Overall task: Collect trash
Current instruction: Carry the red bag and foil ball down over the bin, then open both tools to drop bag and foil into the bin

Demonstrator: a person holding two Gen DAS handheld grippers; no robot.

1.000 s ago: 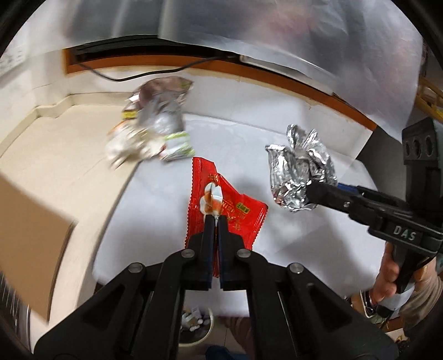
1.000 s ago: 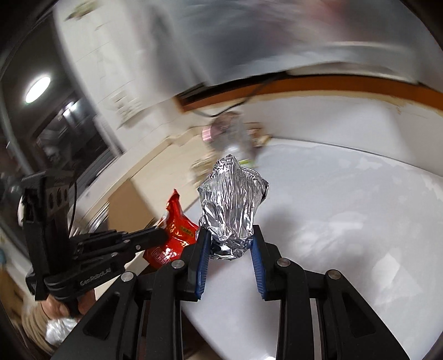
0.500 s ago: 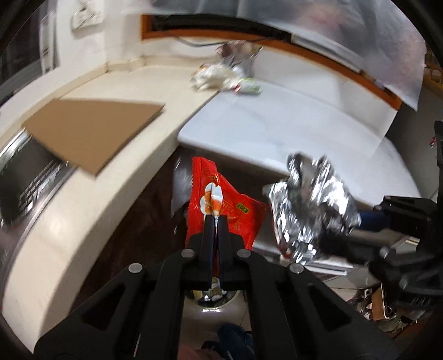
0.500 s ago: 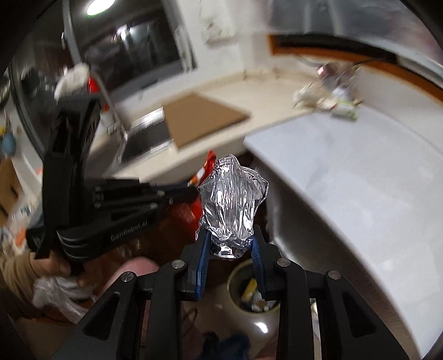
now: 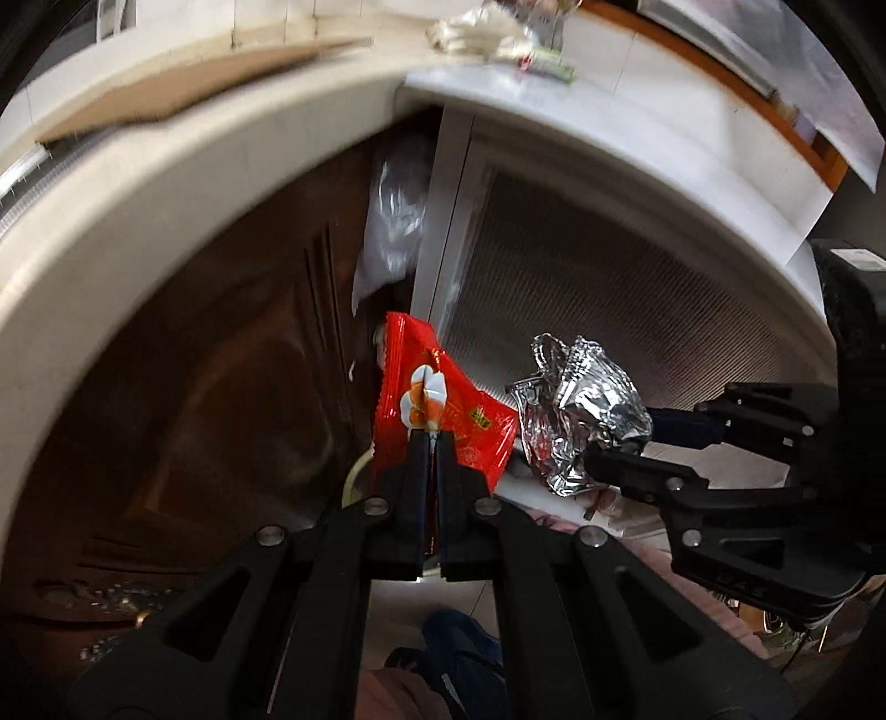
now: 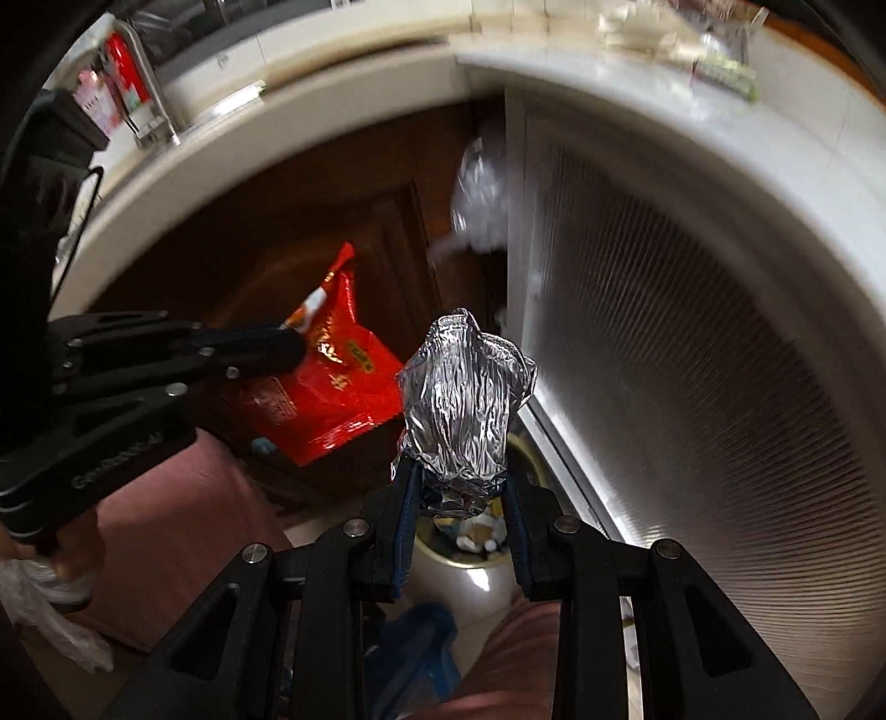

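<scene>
Two bits of trash in our grippers right now. Lower centre of the right wrist view, our right gripper squeezes the crumpled foil wrapper above the bin. Centre of the left view, our left gripper pinches the red snack packet tight.

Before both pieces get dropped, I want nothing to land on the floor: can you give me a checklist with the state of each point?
1. Left tool shut on the red wrapper: ok.
2. Right tool clamped on the foil ball: ok.
3. Bin visible below the foil ball, already holding scraps: ok.
4. Red wrapper directly over the bin's opening: cannot tell; in the right wrist view it hangs off to the left of the bin.
5. Two tools apart, not touching: ok.
6. More trash left on the counter: not ok.
</scene>
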